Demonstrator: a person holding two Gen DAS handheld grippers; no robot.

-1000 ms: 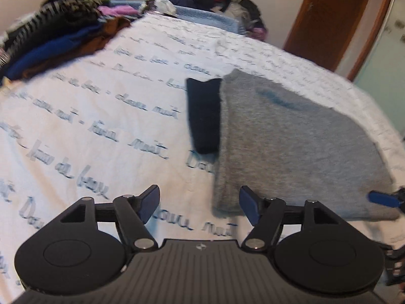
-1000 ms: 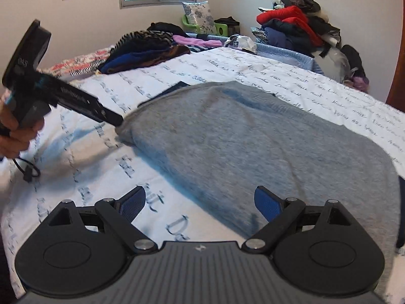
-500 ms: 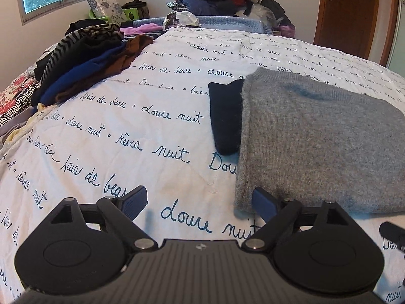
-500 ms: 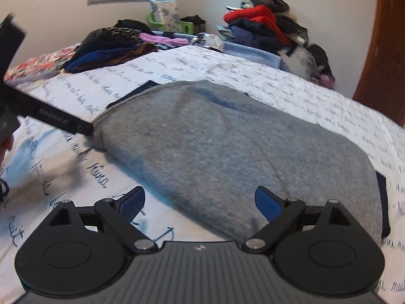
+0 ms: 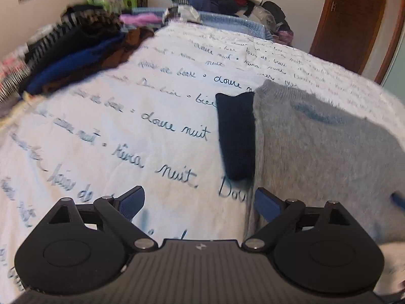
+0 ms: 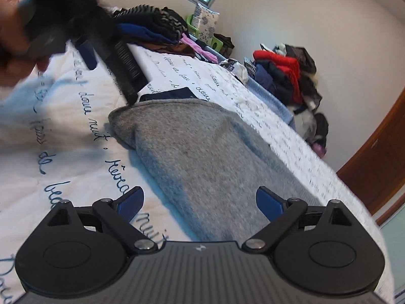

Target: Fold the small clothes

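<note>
A folded grey sweater (image 5: 329,157) lies on the white bedspread with script print (image 5: 114,131), partly over a dark navy garment (image 5: 238,136) that sticks out at its left. My left gripper (image 5: 200,202) hovers at the sweater's near left corner. Its jaws are opening, with only bedspread and the sweater's edge below them and nothing pinched. My right gripper (image 6: 200,201) stands open and tilted over the grey sweater (image 6: 202,152), and its pads do not press on it. In the right wrist view the left gripper (image 6: 111,76) hangs above the sweater's far corner.
Folded dark, blue and brown clothes (image 5: 76,58) are stacked at the bed's far left. An unsorted red and dark heap (image 6: 283,76) sits past the bed's end, next to a brown door (image 5: 351,20). A hand (image 6: 15,58) holds the left gripper.
The left gripper's jaws have spread wider near the sweater's corner. The right wrist view has rolled sideways and moved closer over the grey sweater.
</note>
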